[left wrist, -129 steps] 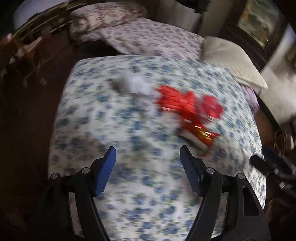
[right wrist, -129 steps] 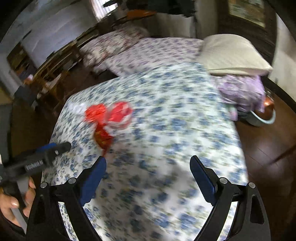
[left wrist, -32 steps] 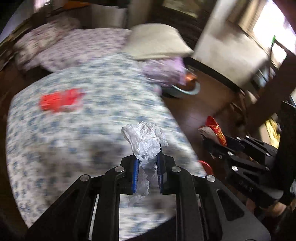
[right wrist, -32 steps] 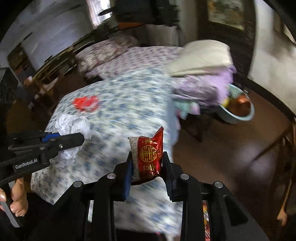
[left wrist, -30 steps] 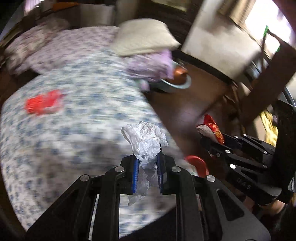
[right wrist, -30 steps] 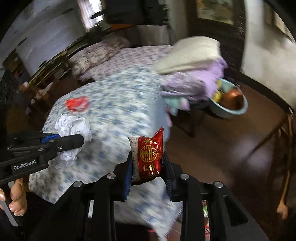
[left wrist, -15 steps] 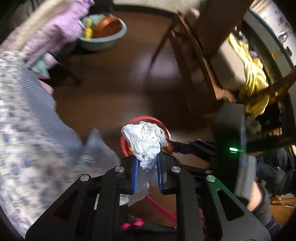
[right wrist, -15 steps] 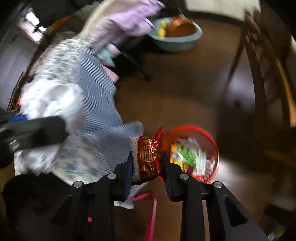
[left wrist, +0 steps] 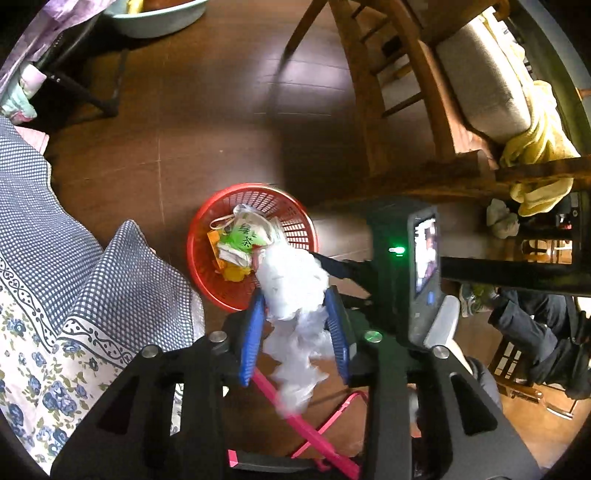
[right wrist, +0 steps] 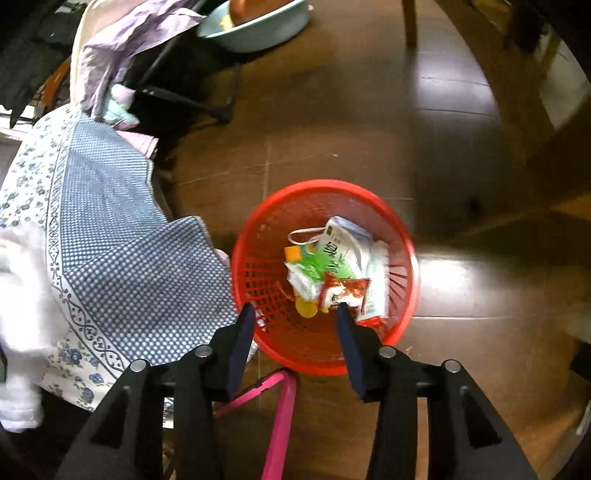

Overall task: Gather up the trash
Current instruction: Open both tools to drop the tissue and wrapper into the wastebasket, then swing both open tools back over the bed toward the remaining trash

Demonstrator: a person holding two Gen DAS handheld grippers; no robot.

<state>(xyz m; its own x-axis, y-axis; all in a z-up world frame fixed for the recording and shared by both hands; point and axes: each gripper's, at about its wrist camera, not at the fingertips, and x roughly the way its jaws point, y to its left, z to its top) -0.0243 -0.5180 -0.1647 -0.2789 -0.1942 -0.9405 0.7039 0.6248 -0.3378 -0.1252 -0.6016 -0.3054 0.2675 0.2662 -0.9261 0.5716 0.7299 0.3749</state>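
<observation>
Two bits of trash in play: a crumpled white plastic wad (left wrist: 291,284) sits between the blue pads of the left gripper (left wrist: 295,314), w/ the jaws opening around it; pads look just clear of the wad, though blur makes contact hard to judge. It hangs over the near rim of the red mesh basket (right wrist: 402,236) on the floor. A red snack packet (right wrist: 345,291) lies inside that basket atop a green-and-white carton (right wrist: 332,258) and other wrappers, just beyond the tips of the right gripper (right wrist: 295,314), whose jaws are opening w/ nothing between them. Both grippers point steeply down, right one directly over the basket's near side. Blue floral bedspread (right wrist: 110,258) drapes at left, touching the basket's edge; pink frame (right wrist: 280,417) on the brown floor just below. Wooden chair (left wrist: 391,92) stands well apart, a pale basin (right wrist: 258,29) farther off.
</observation>
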